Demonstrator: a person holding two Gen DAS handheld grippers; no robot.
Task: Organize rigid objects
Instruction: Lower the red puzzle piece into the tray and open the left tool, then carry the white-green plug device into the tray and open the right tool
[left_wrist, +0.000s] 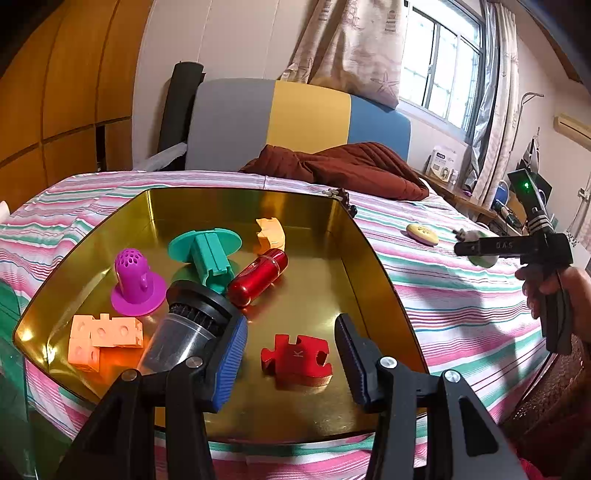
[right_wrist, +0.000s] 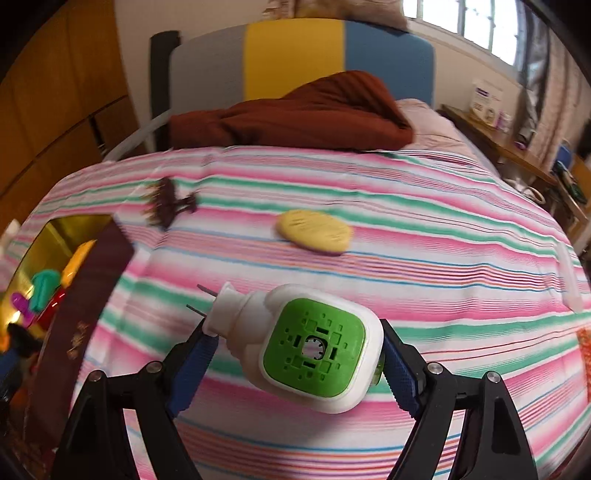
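- Right wrist view: the right gripper (right_wrist: 295, 362) is clamped on a white plug-in device (right_wrist: 306, 347) with a green perforated face; its blue pads (right_wrist: 400, 373) press on the two ends.
- The device's long axis runs left to right across the fingers, slightly tilted; its narrow white neck with two metal prongs points to the upper left, toward the gold tin (right_wrist: 55, 236), and the green face looks at the camera.
- It is held above the striped bedcover (right_wrist: 443, 258), well to the right of the tin.
- A yellow oval piece (right_wrist: 314, 230) lies flat on the cover beyond it, long axis left to right; a dark hair clip (right_wrist: 168, 205) lies nearer the tin's corner.
- Left wrist view: the left gripper (left_wrist: 291, 354) hangs over the tin (left_wrist: 369, 251) with its fingers apart, gripping nothing.
- Inside the tin lie a red puzzle piece (left_wrist: 295, 360), a red capsule (left_wrist: 258, 277), a teal spool (left_wrist: 210, 254), a purple strainer (left_wrist: 136, 284), orange cubes (left_wrist: 103, 336), a black-capped clear cup (left_wrist: 188, 325) and an orange curved piece (left_wrist: 271, 234).
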